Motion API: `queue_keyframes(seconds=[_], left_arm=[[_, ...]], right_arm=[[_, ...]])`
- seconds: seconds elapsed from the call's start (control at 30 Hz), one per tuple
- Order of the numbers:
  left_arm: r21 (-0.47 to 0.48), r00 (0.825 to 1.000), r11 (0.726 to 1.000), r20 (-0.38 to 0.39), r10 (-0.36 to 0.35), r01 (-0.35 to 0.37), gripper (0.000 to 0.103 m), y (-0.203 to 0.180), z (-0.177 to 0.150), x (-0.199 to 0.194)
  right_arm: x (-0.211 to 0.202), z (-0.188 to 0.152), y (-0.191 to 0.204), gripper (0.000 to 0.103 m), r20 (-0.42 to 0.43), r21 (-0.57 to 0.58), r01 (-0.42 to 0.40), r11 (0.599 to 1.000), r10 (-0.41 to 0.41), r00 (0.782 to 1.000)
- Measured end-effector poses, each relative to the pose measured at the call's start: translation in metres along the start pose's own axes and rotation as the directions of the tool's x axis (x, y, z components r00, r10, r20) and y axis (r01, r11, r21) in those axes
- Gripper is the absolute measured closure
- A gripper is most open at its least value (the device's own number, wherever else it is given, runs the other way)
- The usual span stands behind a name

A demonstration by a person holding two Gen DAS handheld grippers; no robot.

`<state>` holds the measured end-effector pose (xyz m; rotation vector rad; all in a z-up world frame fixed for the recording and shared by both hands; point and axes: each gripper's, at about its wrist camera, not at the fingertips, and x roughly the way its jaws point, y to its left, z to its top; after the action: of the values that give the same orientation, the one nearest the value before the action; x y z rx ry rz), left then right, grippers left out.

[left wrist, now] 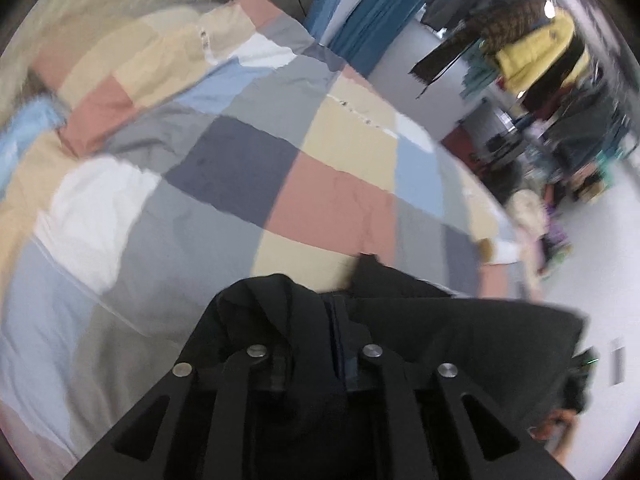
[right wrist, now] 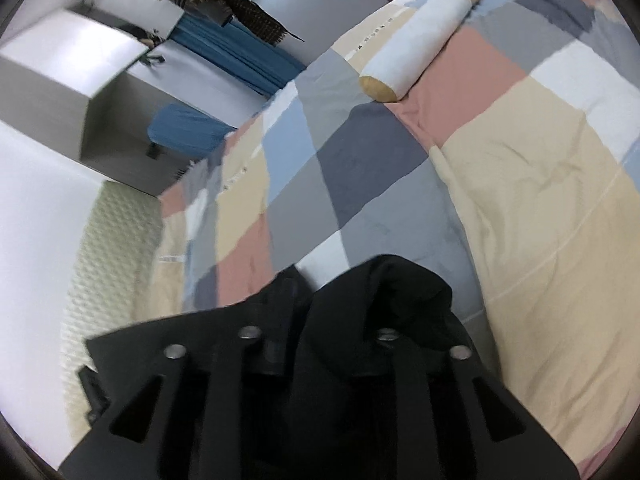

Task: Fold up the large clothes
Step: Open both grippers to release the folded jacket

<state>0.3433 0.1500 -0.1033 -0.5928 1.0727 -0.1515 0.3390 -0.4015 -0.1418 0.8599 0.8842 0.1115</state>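
Note:
A black garment (left wrist: 460, 340) lies bunched at the near edge of a bed covered with a patchwork quilt (left wrist: 240, 160). In the left wrist view my left gripper (left wrist: 320, 360) has its jaws close together, and a fold of the black cloth stands pinched between them. In the right wrist view the same black garment (right wrist: 400, 292) heaps over my right gripper (right wrist: 322, 356). Its jaws stand apart, with cloth lying loosely in the gap and over the fingers. The fingertips of both grippers are hidden by the dark cloth. The quilt (right wrist: 520, 160) spreads out beyond.
A white bolster with tan ends (right wrist: 416, 40) lies far up the bed. A rack of hanging clothes (left wrist: 532, 48) and a blue curtain (left wrist: 380, 12) stand past the bed. A white cabinet (right wrist: 72, 68) and a blue stool (right wrist: 188, 128) are beside it. A cream textured panel (right wrist: 108, 260) borders the bed.

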Motion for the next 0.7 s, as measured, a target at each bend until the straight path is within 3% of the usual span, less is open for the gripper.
queue_keyframes(seconds=[0.07,0.13,0.23,0.27,0.37,0.43,0.57,0.7], left_arm=[[-0.117,0.993,0.986,-0.005,-0.122,0.121,0.082,0.015,0.001,-0.022],[-0.161,0.979,0.966,0.026,-0.202,0.204,0.076,0.021,0.003,-0.048],[-0.107,0.959,0.964,0.175,-0.221,0.242,0.047,0.013,0.005,-0.102],[-0.075,0.953,0.97,0.216,-0.212,0.233,0.038,0.007,0.004,-0.115],[0.087,0.939,0.985,0.302,-0.166,0.146,0.038,-0.026,-0.007,-0.142],[0.205,0.942,0.975,0.301,-0.148,0.088,0.038,-0.054,-0.022,-0.137],[0.358,0.968,0.932,0.212,-0.136,0.052,0.038,-0.101,-0.06,-0.086],[0.454,0.987,0.891,0.15,-0.054,-0.02,0.038,-0.133,-0.091,-0.017]], right_arm=[[-0.02,-0.001,-0.003,0.045,0.024,0.034,-0.035,0.999,0.035,0.999],[-0.045,0.0,-0.006,0.04,0.066,0.082,-0.087,0.993,0.081,0.994],[-0.082,0.001,0.006,0.04,0.135,0.052,-0.089,0.995,0.081,0.987],[-0.089,-0.001,0.013,0.04,0.145,0.022,-0.078,0.997,0.074,0.987],[-0.11,-0.014,0.049,0.04,0.199,-0.112,-0.014,0.994,0.036,0.979],[-0.112,-0.027,0.075,0.038,0.223,-0.205,0.021,0.979,0.026,0.974],[-0.091,-0.057,0.106,0.034,0.269,-0.316,0.084,0.945,0.004,0.963],[-0.046,-0.094,0.122,0.034,0.256,-0.405,0.126,0.906,-0.02,0.967]])
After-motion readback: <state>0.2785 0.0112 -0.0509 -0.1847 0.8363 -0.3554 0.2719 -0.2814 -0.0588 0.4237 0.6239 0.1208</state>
